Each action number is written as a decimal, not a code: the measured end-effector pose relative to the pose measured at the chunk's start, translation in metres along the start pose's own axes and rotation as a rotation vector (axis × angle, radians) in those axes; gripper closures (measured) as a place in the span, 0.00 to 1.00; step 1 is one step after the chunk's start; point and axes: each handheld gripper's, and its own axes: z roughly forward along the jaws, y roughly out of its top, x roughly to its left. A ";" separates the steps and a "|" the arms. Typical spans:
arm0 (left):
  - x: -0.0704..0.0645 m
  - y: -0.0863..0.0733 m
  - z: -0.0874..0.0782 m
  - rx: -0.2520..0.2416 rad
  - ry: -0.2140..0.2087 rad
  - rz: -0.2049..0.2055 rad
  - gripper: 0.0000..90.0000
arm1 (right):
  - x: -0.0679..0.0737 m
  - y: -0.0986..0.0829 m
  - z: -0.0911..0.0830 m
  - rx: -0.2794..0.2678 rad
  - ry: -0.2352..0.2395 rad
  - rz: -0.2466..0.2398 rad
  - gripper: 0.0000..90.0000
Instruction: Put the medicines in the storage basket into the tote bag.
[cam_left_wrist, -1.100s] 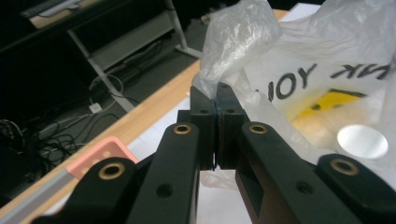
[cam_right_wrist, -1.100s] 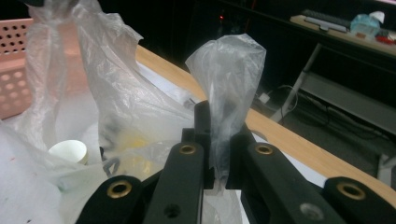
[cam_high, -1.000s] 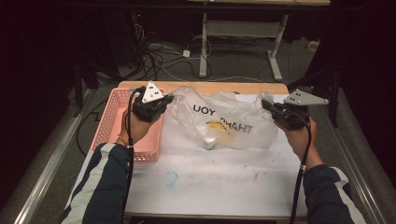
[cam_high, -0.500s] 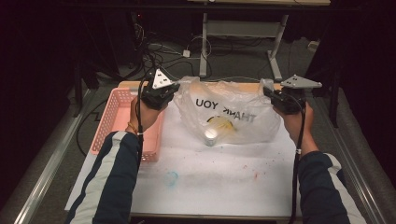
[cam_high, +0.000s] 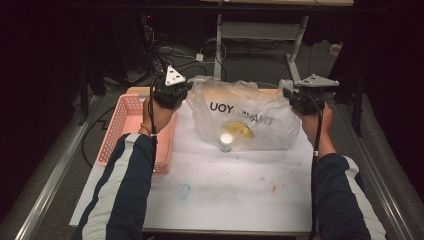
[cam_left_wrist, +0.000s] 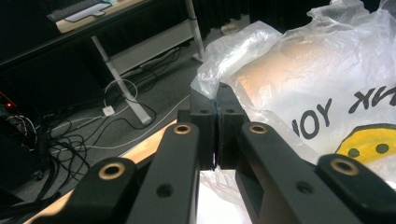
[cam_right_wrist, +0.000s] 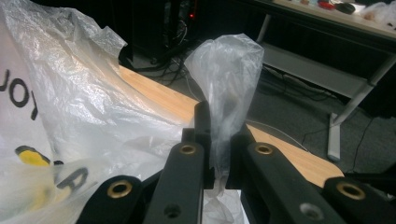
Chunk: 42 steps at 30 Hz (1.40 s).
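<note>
The white surface (cam_high: 235, 185) is the biggest thing here, and it carries some faint blue and red stains near the person's side. On its far half lies a thin clear plastic bag (cam_high: 245, 117) with black letters and a yellow smiling face printed on it; the letters read mirrored in the high view. The bag is stretched between the two grippers, with its bottom resting on the surface. At the left edge of the surface stands a pink basket (cam_high: 125, 125), just beside the person's left forearm. Inside the bag, near its lower middle, there is a small bottle with a white cap (cam_high: 226, 141), standing on the surface.

The left gripper (cam_high: 187, 90) is at the bag's far left corner. In the left gripper view its jaws are pressed together on a fold of the plastic (cam_left_wrist: 219, 70). The right gripper (cam_high: 286, 94) holds the far right corner. In the right gripper view its jaws pinch a twisted handle of the bag (cam_right_wrist: 224, 84), which rises upright above them.
</note>
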 end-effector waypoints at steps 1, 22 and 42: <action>0.000 0.001 -0.001 0.000 0.000 0.003 0.96 | -0.002 0.000 0.000 0.002 -0.004 0.003 0.99; -0.009 0.041 -0.039 -0.169 0.007 -0.018 0.96 | -0.018 0.022 -0.019 -0.038 -0.048 0.014 0.99; -0.004 0.074 -0.091 -0.323 0.020 -0.032 0.96 | -0.015 0.066 -0.052 -0.141 -0.044 -0.013 1.00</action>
